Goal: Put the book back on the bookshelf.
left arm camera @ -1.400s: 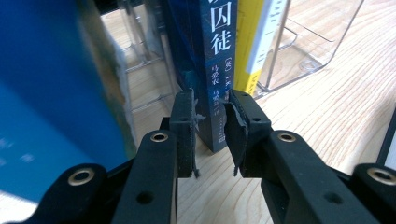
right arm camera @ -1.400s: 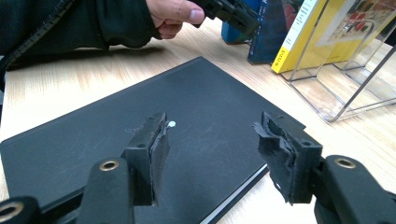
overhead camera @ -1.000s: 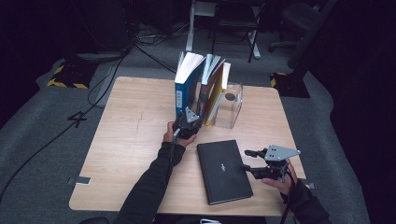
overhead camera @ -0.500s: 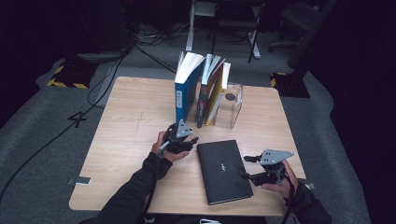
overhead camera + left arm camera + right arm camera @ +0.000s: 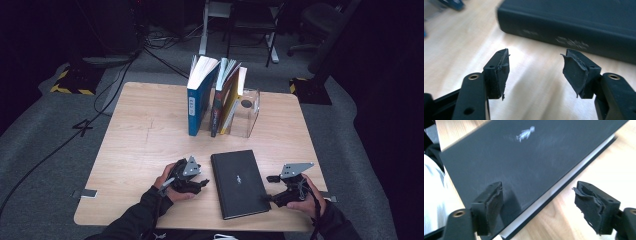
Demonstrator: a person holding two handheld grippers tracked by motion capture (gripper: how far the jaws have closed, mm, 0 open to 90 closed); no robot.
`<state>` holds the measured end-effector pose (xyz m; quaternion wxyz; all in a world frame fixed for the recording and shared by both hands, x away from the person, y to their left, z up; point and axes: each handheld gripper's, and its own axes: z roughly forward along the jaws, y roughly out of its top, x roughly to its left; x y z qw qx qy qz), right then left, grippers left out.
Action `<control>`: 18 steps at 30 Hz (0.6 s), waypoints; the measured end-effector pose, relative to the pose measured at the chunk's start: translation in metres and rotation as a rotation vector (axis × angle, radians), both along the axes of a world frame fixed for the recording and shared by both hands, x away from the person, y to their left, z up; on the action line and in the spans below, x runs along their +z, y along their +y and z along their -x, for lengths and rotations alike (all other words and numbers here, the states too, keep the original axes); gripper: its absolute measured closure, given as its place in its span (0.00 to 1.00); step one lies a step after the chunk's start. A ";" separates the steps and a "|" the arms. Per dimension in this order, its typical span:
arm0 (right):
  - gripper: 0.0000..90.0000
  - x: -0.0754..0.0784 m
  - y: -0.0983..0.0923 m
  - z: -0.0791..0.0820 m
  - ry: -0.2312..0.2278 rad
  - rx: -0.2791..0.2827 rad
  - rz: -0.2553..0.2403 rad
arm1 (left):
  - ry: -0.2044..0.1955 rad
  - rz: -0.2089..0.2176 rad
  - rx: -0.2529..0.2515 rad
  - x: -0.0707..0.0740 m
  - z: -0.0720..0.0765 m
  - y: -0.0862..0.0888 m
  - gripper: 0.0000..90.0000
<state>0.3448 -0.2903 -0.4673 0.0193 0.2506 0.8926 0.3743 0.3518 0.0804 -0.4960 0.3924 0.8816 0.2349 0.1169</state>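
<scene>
A closed black book point(image 5: 240, 182) lies flat near the table's front edge. My left gripper point(image 5: 202, 183) sits just left of it, pointing at its spine point(image 5: 574, 25). Its jaws have just been opening, and only bare wood shows between them point(image 5: 535, 65). My right gripper point(image 5: 270, 189) is at the book's right edge. Its jaws have also just been opening and stand wide point(image 5: 539, 195). The book's white page edge point(image 5: 554, 192) runs between them, with no pad pressing on it.
Farther back stand a blue book point(image 5: 197, 105) and several thinner books point(image 5: 225, 97), leaning against a clear block point(image 5: 247, 115). The light wooden table point(image 5: 140, 140) has bare room on its left half. Dark floor and cables surround it.
My left gripper has pulled back from the foot of the standing blue book to the black book's left side, and its jaws are wider. The right gripper stayed in place and widened.
</scene>
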 end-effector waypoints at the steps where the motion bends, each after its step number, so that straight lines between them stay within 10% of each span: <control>1: 0.23 -0.001 0.000 0.000 0.016 0.000 -0.007 | 0.011 0.001 -0.004 -0.001 0.001 -0.001 0.40; 9: 0.18 -0.011 -0.001 -0.007 0.143 0.055 -0.058 | 0.043 -0.011 -0.029 -0.006 0.007 -0.007 0.34; 13: 0.15 -0.011 0.008 0.001 0.144 0.125 -0.049 | 0.056 -0.015 -0.051 -0.006 0.021 -0.005 0.31; 18: 0.13 -0.013 0.013 0.003 0.136 0.078 -0.055 | 0.080 -0.052 -0.086 -0.007 0.048 -0.003 0.24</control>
